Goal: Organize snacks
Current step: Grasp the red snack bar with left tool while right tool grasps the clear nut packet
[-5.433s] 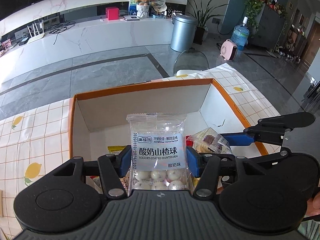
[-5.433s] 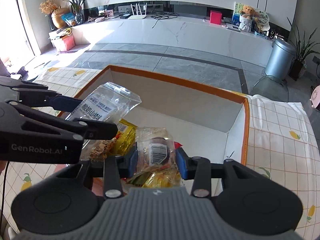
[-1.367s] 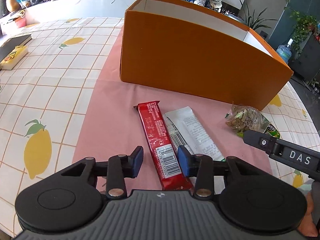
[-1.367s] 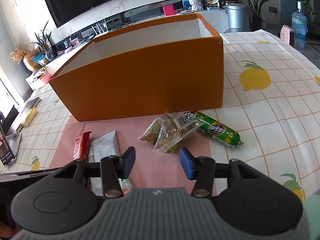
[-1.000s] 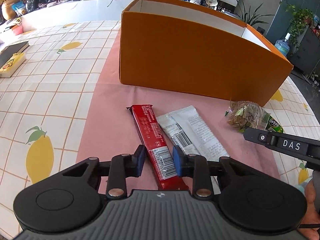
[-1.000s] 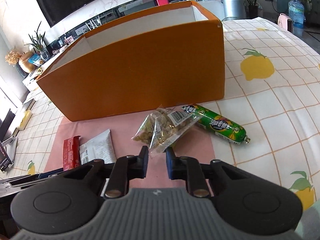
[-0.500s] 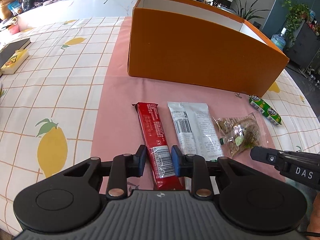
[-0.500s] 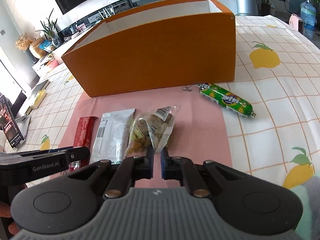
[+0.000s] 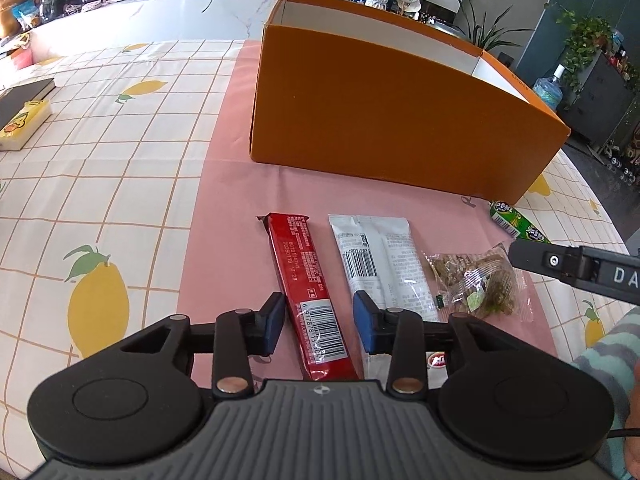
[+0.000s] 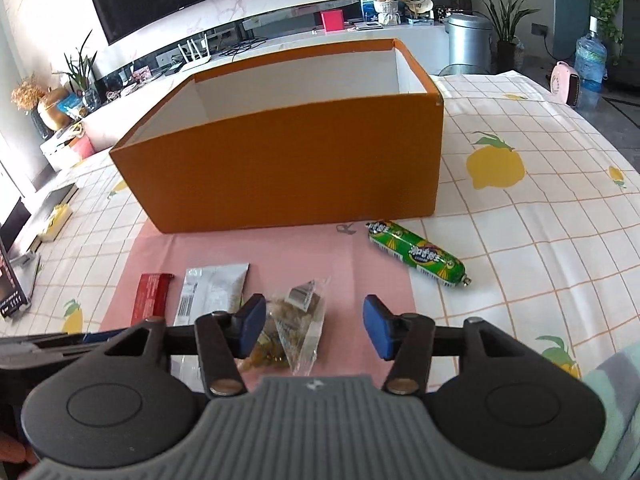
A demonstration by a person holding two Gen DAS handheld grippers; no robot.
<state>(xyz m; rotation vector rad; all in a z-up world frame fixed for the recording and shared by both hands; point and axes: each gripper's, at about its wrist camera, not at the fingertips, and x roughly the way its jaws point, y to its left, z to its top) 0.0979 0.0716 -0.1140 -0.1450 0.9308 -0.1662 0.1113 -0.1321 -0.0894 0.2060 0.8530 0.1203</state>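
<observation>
An orange box point(image 9: 384, 128) with a white inside stands on a pink mat point(image 9: 232, 216); it also shows in the right wrist view point(image 10: 288, 168). In front of it lie a red bar point(image 9: 306, 288), a white packet point(image 9: 380, 264), a clear bag of nuts point(image 9: 480, 284) and a green sausage point(image 9: 516, 224). My left gripper point(image 9: 320, 322) is open, its fingers either side of the red bar's near end. My right gripper point(image 10: 314, 326) is open over the clear bag point(image 10: 294, 324), which lies free on the mat. The green sausage point(image 10: 416, 254) lies to the right.
The table wears a lemon-print checked cloth point(image 9: 100, 168). A yellow box and a dark book point(image 9: 24, 116) lie at the far left. A picture frame point(image 10: 10, 280) stands at the left edge. My right gripper's finger point(image 9: 576, 268) crosses the left wrist view.
Both grippers have opened. The left let go of the red bar and the right let go of the clear bag, which both now lie in a row on the mat.
</observation>
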